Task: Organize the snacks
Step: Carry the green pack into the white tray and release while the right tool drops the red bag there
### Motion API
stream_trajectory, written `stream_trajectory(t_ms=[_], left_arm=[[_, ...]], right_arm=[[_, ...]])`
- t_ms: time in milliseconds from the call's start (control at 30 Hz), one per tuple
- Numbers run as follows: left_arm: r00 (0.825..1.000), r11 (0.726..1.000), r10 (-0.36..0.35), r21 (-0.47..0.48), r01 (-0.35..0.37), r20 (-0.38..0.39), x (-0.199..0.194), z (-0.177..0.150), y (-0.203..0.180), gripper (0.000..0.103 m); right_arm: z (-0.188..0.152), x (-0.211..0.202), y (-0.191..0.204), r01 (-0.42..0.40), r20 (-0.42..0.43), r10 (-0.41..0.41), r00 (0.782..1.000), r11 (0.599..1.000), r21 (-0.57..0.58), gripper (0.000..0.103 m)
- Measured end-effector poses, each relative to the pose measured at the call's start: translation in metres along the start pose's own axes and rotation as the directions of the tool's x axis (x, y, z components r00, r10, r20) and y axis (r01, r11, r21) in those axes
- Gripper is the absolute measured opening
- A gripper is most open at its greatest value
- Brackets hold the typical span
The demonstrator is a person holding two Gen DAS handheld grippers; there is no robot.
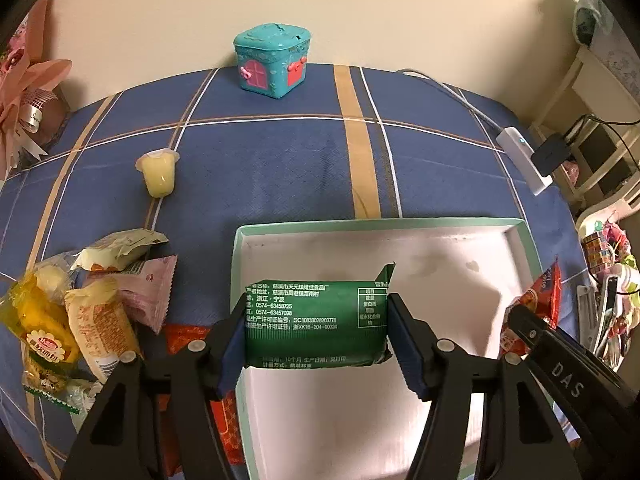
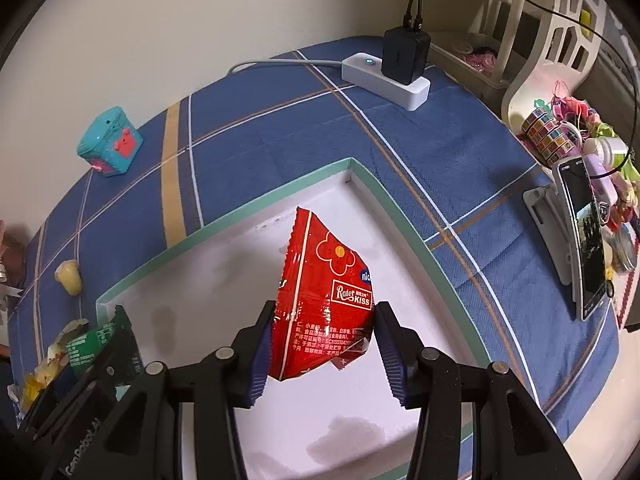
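My left gripper point(image 1: 317, 305) is shut on a green snack packet point(image 1: 312, 332), its blue pads against the packet's two short sides. It holds the packet above the white tray with a mint rim point(image 1: 380, 224). My right gripper point(image 2: 326, 312) is shut on a red Rater Kiss packet point(image 2: 320, 264), which hangs tilted over the same tray point(image 2: 256, 200). Each gripper also shows at the edge of the other view, with the red packet point(image 1: 538, 292) at the right and the green packet point(image 2: 90, 342) at the lower left. A pile of loose snacks point(image 1: 80, 300) lies left of the tray.
A yellow jelly cup point(image 1: 160, 174) lies alone on the blue checked cloth. A teal toy house box point(image 1: 272, 62) stands at the far edge by the wall. A white power strip point(image 2: 384, 76) with a black charger sits far right, and a phone on a stand point(image 2: 580, 240) stands right of the tray.
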State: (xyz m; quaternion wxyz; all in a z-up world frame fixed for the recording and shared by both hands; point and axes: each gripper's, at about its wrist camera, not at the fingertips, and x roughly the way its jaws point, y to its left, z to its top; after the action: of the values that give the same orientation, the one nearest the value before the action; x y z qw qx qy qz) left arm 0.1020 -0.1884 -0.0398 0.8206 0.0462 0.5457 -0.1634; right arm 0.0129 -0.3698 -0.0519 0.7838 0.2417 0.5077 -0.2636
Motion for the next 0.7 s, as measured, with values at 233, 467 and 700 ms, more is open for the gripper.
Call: stream_trajectory(t_ms=[233,467,700], left_arm=[[1.0,1.0,0.027,-0.005,-0.027,0.014,-0.007,-0.001,0.004,0.08],[0.995,0.994,0.099,-0.04,-0.098,0.012,-0.018,-0.005,0.018,0.096],[0.99,0.99,0.131,-0.055,-0.128,0.054,-0.037,-0.015,0.033,0.101]], right_arm=[[0.0,0.004,0.003,0.004,-0.013,-0.004,1.0,1.0,-0.013,0.061],[-0.005,0.0,0.009,0.014,-0.027,-0.016,1.0,0.999,-0.049,0.078],[-0.014,-0.007,0.014,0.005,-0.037,-0.008,0.999,0.997,-0.072,0.103]])
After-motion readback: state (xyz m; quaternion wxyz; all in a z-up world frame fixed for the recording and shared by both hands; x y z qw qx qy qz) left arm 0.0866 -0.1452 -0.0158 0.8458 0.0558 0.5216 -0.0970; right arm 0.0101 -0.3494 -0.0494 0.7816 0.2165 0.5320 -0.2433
